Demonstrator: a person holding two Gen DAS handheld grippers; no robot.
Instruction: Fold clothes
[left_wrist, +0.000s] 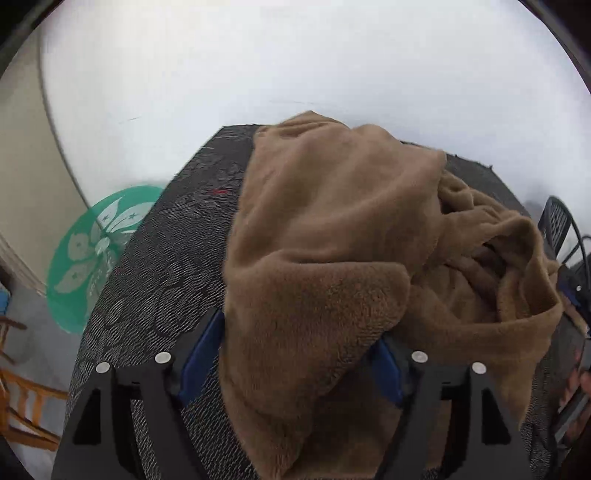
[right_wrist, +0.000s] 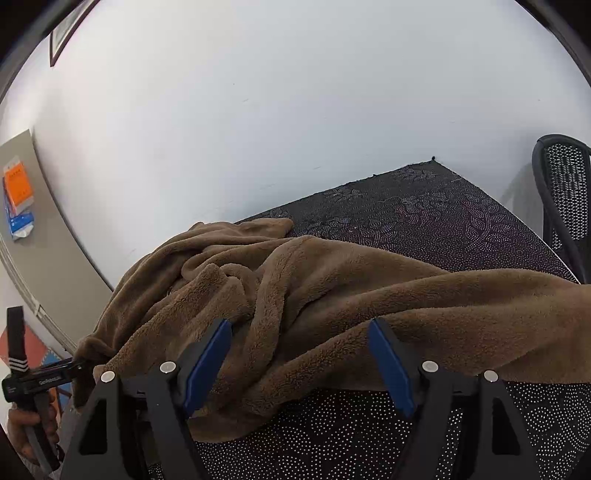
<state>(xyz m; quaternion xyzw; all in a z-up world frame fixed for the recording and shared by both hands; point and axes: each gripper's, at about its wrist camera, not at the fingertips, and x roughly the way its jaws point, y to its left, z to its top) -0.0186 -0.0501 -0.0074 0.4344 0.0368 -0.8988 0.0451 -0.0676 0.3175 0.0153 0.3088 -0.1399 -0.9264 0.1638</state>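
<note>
1. A brown fleece garment (right_wrist: 332, 295) lies bunched on a dark cloth with a pale dotted floral pattern (right_wrist: 461, 221), which covers a table set against a plain white wall (right_wrist: 258, 110).
2. In the right wrist view the garment's long axis runs left to right across the dark cloth, along the cloth's near side; 1 flap points toward the wall, ending near the cloth's far edge.
3. Its left end hangs past the cloth's left edge; its right end runs out of that view.
4. The far right part of the cloth, up to its corner by the wall, is bare and gives open room.
5. A black mesh chair (right_wrist: 565, 195) stands just beyond the cloth's right edge.
6. The left gripper (left_wrist: 295, 362) has its blue-padded jaws set wide, a thick fold of the garment lying between them; whether the pads touch the fleece cannot be told, though they do not squeeze it.
7. The right gripper (right_wrist: 299, 365) has its jaws wide apart over the garment's near edge, the pads not pressing the fleece.
8. In the left wrist view a strip of bare cloth lies left of the garment; past that cloth edge stands a green disc with a white flower emblem (left_wrist: 96, 251).
9. A hand (right_wrist: 26, 428) holds the other tool beyond the cloth's left edge.
</note>
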